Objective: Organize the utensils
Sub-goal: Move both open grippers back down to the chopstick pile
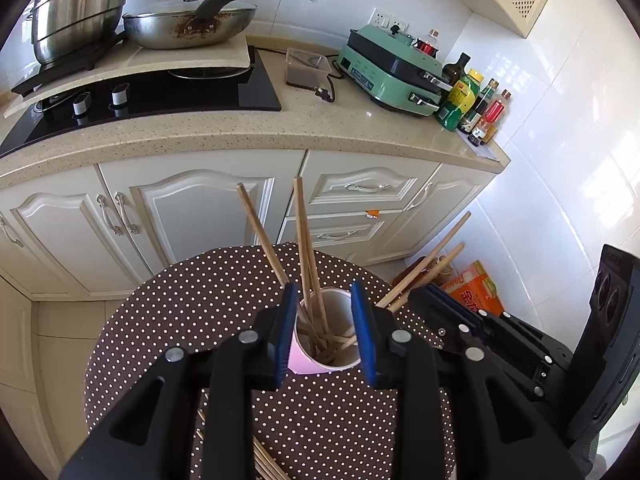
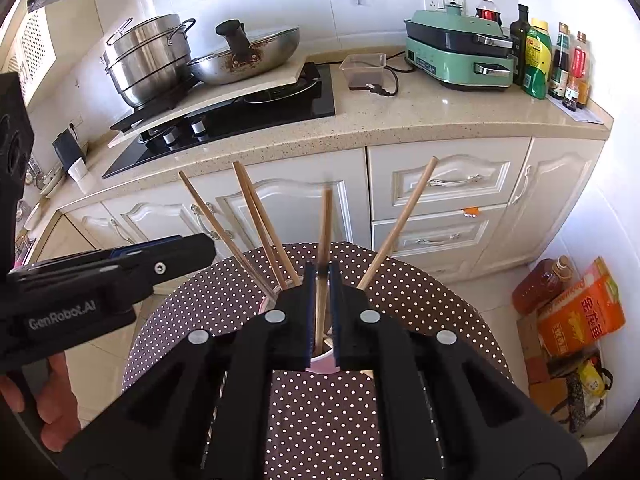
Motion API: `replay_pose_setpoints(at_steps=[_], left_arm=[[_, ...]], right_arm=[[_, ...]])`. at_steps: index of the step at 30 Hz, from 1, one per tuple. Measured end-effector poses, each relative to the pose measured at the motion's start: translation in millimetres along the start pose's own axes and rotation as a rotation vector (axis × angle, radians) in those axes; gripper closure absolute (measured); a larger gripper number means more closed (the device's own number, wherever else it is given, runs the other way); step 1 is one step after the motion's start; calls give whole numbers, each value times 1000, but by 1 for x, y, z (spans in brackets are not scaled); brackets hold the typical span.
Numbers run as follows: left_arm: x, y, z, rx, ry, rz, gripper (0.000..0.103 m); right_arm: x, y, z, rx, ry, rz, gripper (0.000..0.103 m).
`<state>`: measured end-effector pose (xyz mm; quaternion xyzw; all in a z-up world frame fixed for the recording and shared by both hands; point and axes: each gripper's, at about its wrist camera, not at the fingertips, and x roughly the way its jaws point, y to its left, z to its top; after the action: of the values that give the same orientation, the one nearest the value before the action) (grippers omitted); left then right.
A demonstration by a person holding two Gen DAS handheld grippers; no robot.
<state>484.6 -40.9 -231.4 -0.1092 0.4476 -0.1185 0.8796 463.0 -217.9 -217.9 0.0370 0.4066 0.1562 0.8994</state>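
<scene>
A pink cup (image 1: 304, 360) stands on the round dotted table (image 1: 200, 300) and holds several wooden chopsticks (image 1: 306, 248). My left gripper (image 1: 325, 330) is open, its blue pads on either side of the cup; I cannot tell if they touch it. My right gripper (image 2: 322, 312) is over the same cup (image 2: 320, 366), jaws narrowly apart around one chopstick (image 2: 323, 256) that looks blurred and stands in the cup. Other chopsticks (image 2: 256, 216) lean out of the cup. More chopsticks (image 1: 264, 460) lie on the table under my left gripper.
The table stands in front of white cabinets (image 1: 192, 208) and a counter (image 1: 304, 120) with a stove, pots, a green cooker (image 1: 396, 68) and bottles (image 1: 476, 108). An orange box (image 2: 580, 312) and an oil bottle sit on the floor at right.
</scene>
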Motion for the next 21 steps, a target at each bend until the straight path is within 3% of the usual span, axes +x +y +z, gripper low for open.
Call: replay_pose_setpoints(at_steps=[4,15,21], left_arm=[[-8,1,-6,6,-8,12,71],[-38,19,-31,5,-22,53,69],[-49,41,-60,-4,13,88,68]], right_arm=[[-10,0,-1,9,-21,-6,74],[-47,13,-12,15,-46,13,74],[-62,32,-34,0,-30,31,74]])
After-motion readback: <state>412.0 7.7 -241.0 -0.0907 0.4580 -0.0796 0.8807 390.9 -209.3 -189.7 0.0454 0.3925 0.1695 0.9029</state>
